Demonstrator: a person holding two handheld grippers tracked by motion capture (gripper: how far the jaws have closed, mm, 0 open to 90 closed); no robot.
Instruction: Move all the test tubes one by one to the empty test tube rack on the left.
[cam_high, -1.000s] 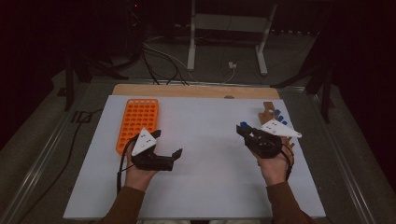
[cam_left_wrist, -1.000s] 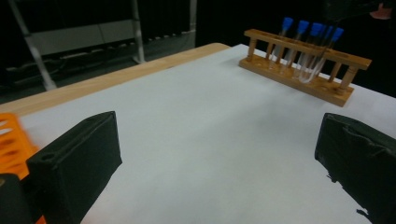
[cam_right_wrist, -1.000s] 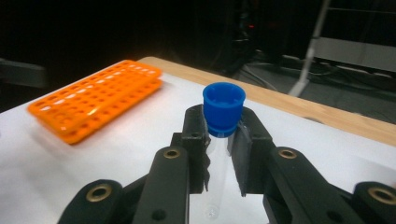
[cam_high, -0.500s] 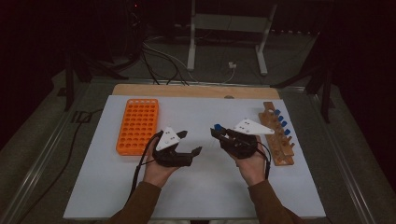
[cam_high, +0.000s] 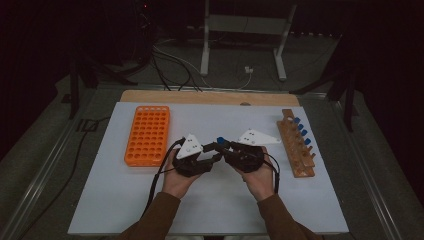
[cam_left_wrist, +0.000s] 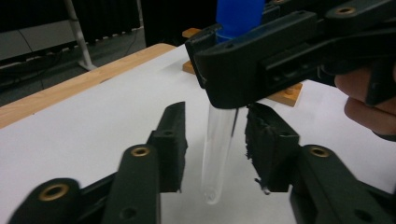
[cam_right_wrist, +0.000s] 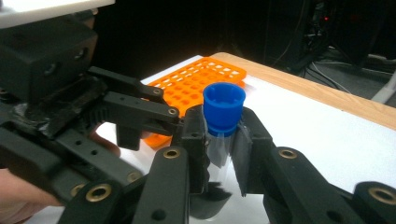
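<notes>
White sheet (cam_high: 150, 200) covers the tabletop; bare wooden strip (cam_high: 165, 96) along its far edge. Orange plastic grid rack (cam_high: 148, 135) lies left. Wooden rack (cam_high: 296, 150) with blue-capped tubes (cam_high: 300, 127) stands right.

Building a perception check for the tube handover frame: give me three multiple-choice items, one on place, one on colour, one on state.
1. Where is the orange rack?
A. On the table's left part
B. Beside the wooden rack
C. On the floor

2. What colour is the test tube's cap?
A. Red
B. Blue
C. White

3. How does the right gripper stand?
A. Open, nothing in it
B. Shut on the wooden rack
C. Shut on the test tube

Key: 1 A, high view shows it left of both hands; 2 B, the cap is plainly blue; 3 C, its pads press the tube just under the cap.
</notes>
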